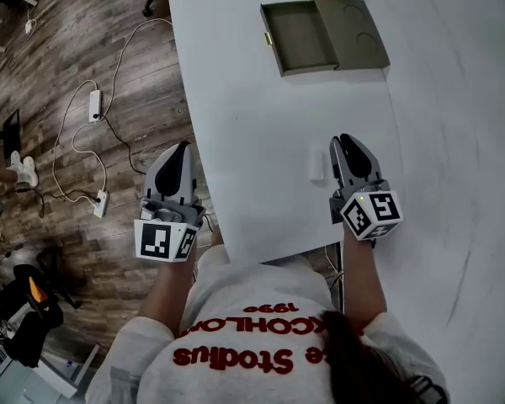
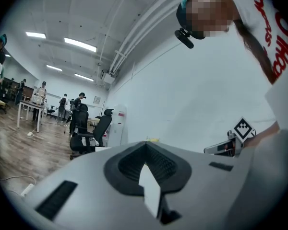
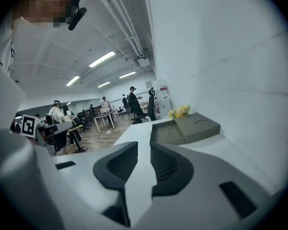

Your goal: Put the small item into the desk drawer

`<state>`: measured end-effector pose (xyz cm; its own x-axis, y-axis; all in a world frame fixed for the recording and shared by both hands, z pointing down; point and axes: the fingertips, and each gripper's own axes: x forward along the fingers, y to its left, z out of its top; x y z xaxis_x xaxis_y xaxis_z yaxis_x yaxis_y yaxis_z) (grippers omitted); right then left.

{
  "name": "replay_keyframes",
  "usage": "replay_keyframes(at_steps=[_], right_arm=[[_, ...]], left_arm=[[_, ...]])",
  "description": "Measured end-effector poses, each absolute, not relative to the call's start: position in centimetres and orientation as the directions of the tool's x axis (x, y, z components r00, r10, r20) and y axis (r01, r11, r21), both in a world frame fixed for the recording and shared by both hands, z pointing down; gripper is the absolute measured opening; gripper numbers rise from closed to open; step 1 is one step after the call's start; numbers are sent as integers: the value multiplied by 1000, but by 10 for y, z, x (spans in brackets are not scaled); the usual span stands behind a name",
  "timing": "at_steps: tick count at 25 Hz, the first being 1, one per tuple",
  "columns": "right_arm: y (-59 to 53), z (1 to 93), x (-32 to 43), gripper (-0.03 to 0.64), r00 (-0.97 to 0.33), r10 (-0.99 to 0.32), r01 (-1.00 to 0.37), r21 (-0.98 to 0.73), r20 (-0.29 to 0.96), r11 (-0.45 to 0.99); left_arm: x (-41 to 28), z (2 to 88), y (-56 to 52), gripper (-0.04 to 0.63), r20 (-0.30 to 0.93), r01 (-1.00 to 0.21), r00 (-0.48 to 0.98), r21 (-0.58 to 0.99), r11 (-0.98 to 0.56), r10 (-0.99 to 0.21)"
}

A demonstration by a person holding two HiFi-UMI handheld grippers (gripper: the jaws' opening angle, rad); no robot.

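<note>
Plainly, the right hand-held gripper (image 1: pixel 342 143) stands narrowly parted and empty. The small white item (image 1: pixel 317 167) lies just left of its jaws, so closing here would likely miss or knock it.

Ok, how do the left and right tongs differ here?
The left tongs are together; the right tongs stand apart. The left tongs hang beyond the table edge over the floor; the right tongs are over the table beside the small white item. Both point forward.
</note>
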<state>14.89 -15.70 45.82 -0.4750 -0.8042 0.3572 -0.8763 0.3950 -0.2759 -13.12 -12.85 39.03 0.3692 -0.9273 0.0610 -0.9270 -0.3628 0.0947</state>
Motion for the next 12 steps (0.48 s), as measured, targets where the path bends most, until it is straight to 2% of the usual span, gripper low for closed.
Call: replay_keyframes(at_steps=[12], right_arm=[[-130, 572, 150, 157, -427, -676, -904, -264, 601, 337]], left_arm=[[-121, 407, -132, 6, 113, -917, 396, 98, -386, -911]])
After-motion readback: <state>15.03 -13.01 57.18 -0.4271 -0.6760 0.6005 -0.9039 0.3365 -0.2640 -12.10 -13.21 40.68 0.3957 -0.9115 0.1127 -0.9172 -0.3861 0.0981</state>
